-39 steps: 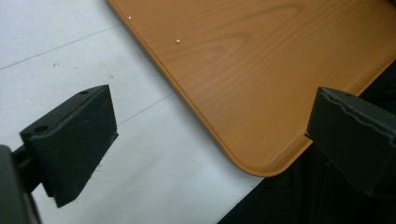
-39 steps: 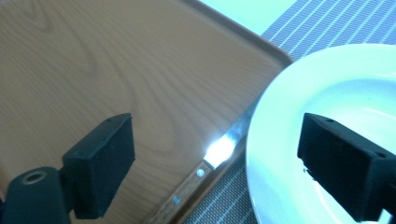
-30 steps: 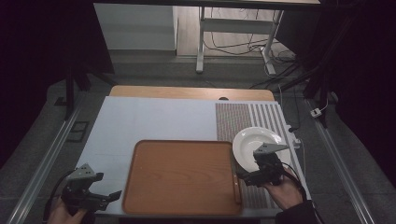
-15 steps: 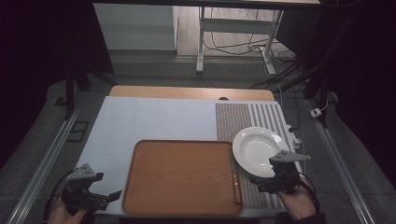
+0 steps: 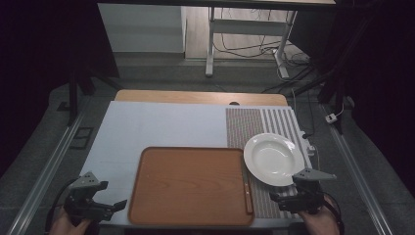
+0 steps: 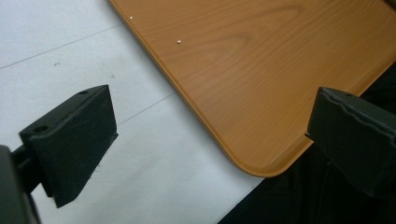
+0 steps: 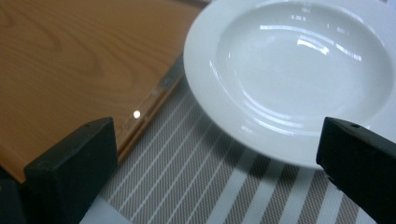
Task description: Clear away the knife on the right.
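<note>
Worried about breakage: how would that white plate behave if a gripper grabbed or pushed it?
The white plate looks glazed and glossy, so probably slippery between jaws. It seems rigid ceramic, likely chipping if dropped. Lying flat on the striped mat, it should slide rather than tip.

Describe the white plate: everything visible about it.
The white plate is a round, deep dish with a broad flat rim and a sunken centre, glossy like glazed ceramic, with light glinting off it. It is empty and looks clean. It sits upright on the striped placemat at the table's right side; its left edge reaches the wooden tray, seemingly overlapping the tray's rim. The right gripper sits just nearer than it, jaws open, not touching it.
</note>
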A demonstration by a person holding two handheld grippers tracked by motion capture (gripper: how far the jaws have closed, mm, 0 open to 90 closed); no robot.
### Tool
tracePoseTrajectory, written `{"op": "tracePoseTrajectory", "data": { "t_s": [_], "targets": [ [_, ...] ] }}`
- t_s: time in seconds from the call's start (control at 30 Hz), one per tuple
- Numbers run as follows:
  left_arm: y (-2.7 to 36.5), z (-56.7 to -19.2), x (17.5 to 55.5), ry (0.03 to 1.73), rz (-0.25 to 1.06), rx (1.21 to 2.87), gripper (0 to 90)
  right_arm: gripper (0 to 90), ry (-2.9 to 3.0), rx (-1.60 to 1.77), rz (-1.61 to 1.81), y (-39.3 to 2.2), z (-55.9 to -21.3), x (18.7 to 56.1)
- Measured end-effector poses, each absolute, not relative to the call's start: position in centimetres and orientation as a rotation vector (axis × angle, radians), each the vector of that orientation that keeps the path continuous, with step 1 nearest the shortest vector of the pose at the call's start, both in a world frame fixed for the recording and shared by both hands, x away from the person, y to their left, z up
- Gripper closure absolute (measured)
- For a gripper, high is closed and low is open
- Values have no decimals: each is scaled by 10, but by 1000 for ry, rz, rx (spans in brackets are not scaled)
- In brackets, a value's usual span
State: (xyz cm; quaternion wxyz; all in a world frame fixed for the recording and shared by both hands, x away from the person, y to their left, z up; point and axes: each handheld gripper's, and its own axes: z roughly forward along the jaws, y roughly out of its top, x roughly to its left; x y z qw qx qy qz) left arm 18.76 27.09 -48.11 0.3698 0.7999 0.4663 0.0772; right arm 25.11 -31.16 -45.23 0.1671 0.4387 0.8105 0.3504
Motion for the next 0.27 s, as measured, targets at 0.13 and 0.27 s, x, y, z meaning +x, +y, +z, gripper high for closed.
{"op": "tracePoseTrajectory", "data": {
  "t_s": [0.13, 0.27],
  "targets": [
    [271, -481, 188, 1198, 203, 2054, 17, 0, 2323, 1271, 952, -314, -455, 246],
    [270, -481, 189, 1197, 201, 2057, 17, 0, 2317, 1280, 937, -316, -455, 242]
  ]
}}
